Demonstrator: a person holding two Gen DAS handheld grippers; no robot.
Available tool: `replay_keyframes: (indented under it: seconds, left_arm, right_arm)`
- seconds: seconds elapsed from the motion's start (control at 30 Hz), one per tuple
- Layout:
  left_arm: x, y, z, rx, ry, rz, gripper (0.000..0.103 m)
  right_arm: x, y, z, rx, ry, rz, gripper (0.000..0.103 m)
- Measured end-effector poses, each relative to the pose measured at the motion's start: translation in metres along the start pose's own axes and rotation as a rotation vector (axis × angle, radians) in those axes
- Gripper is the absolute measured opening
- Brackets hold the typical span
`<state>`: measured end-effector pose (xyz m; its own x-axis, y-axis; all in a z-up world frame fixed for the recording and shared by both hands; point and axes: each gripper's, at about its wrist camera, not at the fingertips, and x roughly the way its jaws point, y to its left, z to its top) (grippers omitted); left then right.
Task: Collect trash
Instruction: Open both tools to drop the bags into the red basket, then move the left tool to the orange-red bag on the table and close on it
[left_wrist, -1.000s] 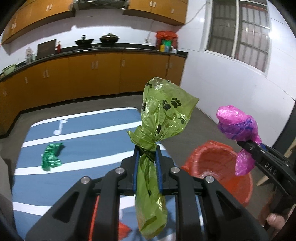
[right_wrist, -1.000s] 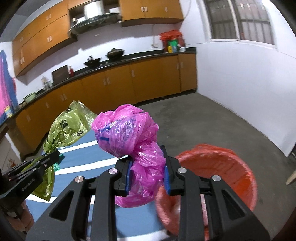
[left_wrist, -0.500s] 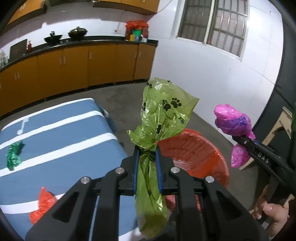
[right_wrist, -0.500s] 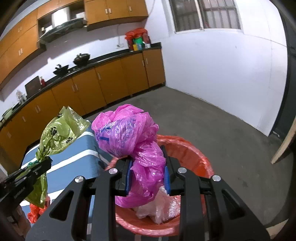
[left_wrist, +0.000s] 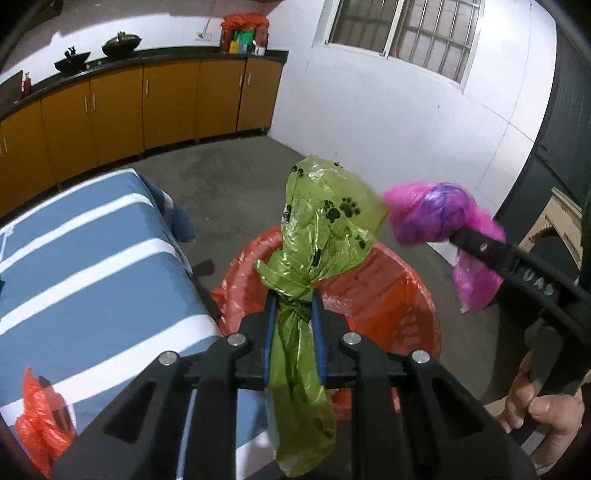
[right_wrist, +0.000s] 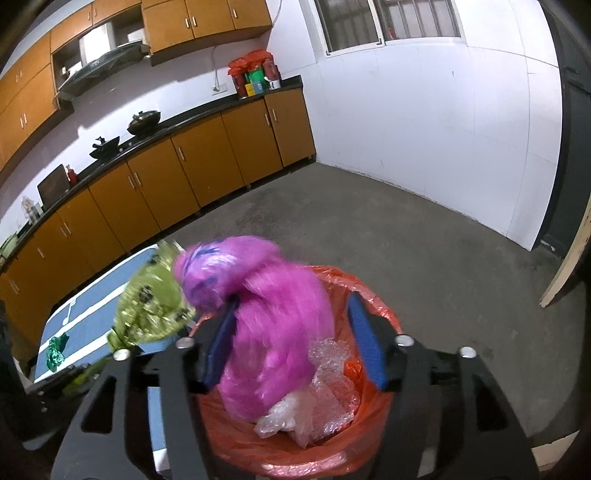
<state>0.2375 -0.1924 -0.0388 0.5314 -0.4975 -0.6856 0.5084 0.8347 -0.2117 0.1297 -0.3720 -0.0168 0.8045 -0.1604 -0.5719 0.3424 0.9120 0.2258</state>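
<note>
My left gripper (left_wrist: 293, 325) is shut on the knotted neck of a green paw-print bag (left_wrist: 325, 229), held above the near rim of the red-lined trash bin (left_wrist: 402, 295). My right gripper (right_wrist: 295, 339) is open, its blue pads spread wide over the bin (right_wrist: 373, 299). A pink bag (right_wrist: 273, 317), blurred by motion, hangs between the pads against the left one, above clear plastic wrap (right_wrist: 325, 391) in the bin. In the left wrist view the pink bag (left_wrist: 439, 218) and the right gripper show at right. The green bag (right_wrist: 151, 306) shows at left in the right wrist view.
A blue table with white stripes (left_wrist: 85, 266) stands left of the bin, with crumpled red plastic (left_wrist: 37, 417) on its near corner and a green wrapper (right_wrist: 55, 350) farther along. Orange cabinets (left_wrist: 155, 103) line the back wall. Bare concrete floor (right_wrist: 424, 251) lies beyond the bin.
Both grippers have moved right, from the table to over the bin. My right gripper has opened and the pink bag is slipping downward. The left gripper still holds the green bag.
</note>
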Motion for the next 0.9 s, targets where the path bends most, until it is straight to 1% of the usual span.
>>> replay_keyframes:
  seconds: [0.07, 0.27, 0.3, 0.43, 0.57, 0.6, 0.77, 0.83, 0.9]
  left_arm:
    - [0.006, -0.002, -0.002, 0.004, 0.017, -0.005, 0.023]
    - [0.016, 0.001, -0.007, 0.004, 0.044, -0.005, 0.035]
    - [0.016, 0.003, -0.008, 0.001, 0.043, -0.002, 0.036]
    - [0.008, 0.011, -0.009, -0.003, 0.026, 0.026, 0.041]
    - [-0.004, 0.023, -0.012, -0.006, -0.01, 0.069, 0.046]
    - [-0.008, 0.026, -0.013, -0.008, -0.018, 0.081, 0.046]
    - [-0.027, 0.045, -0.015, -0.026, -0.056, 0.134, 0.048]
    - [-0.038, 0.054, -0.018, -0.032, -0.082, 0.166, 0.05]
    - [-0.05, 0.064, -0.022, -0.042, -0.108, 0.198, 0.053]
  right_arm:
    - [-0.001, -0.002, -0.001, 0.0, -0.005, -0.002, 0.067]
    - [-0.003, -0.006, -0.002, 0.002, -0.015, -0.02, 0.069]
    - [-0.004, -0.005, -0.002, -0.004, -0.021, -0.029, 0.071]
    - [-0.014, 0.001, -0.003, -0.04, -0.068, -0.059, 0.089]
    - [-0.022, 0.008, -0.003, -0.077, -0.107, -0.065, 0.096]
    - [-0.023, 0.011, -0.003, -0.085, -0.112, -0.066, 0.101]
    - [-0.03, 0.023, -0.003, -0.111, -0.147, -0.06, 0.101]
    - [-0.034, 0.029, -0.003, -0.121, -0.175, -0.079, 0.101]
    - [-0.039, 0.038, -0.006, -0.132, -0.214, -0.117, 0.101]
